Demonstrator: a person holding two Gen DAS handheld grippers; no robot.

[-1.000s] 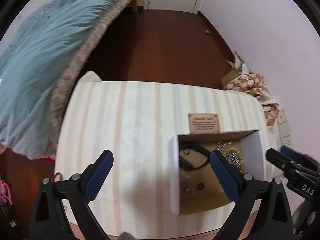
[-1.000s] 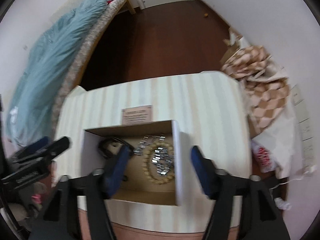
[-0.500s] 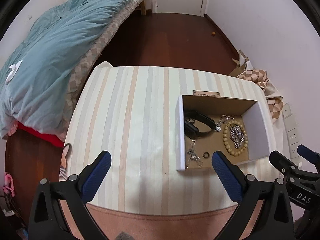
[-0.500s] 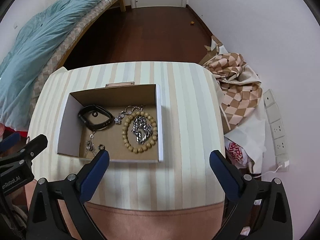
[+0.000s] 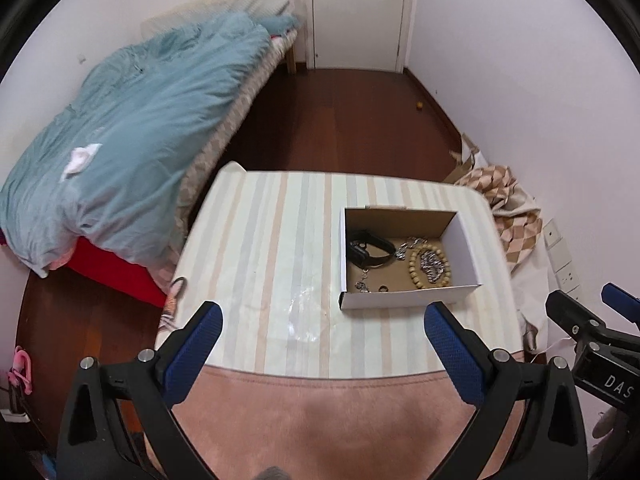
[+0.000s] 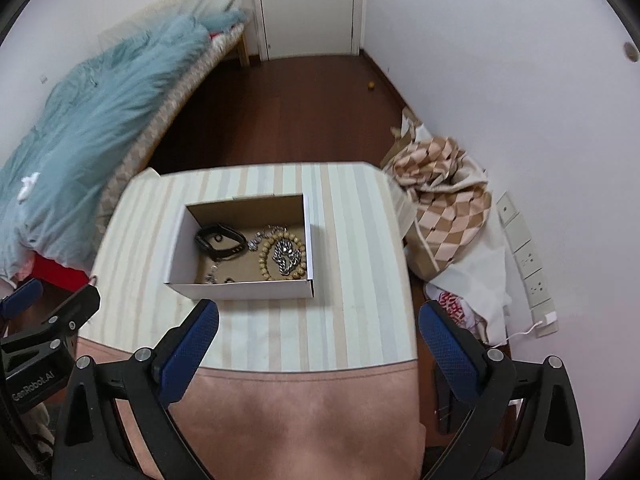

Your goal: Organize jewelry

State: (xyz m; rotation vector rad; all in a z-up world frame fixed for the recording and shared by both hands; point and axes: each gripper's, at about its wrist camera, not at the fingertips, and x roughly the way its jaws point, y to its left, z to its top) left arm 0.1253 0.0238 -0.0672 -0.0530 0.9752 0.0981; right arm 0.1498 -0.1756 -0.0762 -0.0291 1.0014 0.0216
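Note:
An open white cardboard box (image 5: 404, 300) (image 6: 240, 290) stands on the striped table (image 5: 276, 248) (image 6: 356, 264). Inside lie a black wristband (image 5: 366, 250) (image 6: 220, 240), a tan bead bracelet (image 5: 414, 272) (image 6: 264, 260), a silver chain (image 5: 432, 266) (image 6: 286, 258) within the beads, and small silver pieces with a ring (image 5: 370, 287) (image 6: 218, 278). My left gripper (image 5: 322, 336) is open and empty, held back above the table's near edge. My right gripper (image 6: 318, 336) is open and empty, also back from the box.
A bed with a blue duvet (image 5: 132, 140) (image 6: 88, 120) lies left. A checkered cloth pile (image 5: 508, 208) (image 6: 444, 200) sits right of the table by the wall. Pink fabric (image 5: 332, 420) covers the table's near edge. Dark wood floor (image 5: 340, 120) leads to a white door.
Both grippers have pulled up and back from the box; a second ago they hovered close over it. The box contents have not changed.

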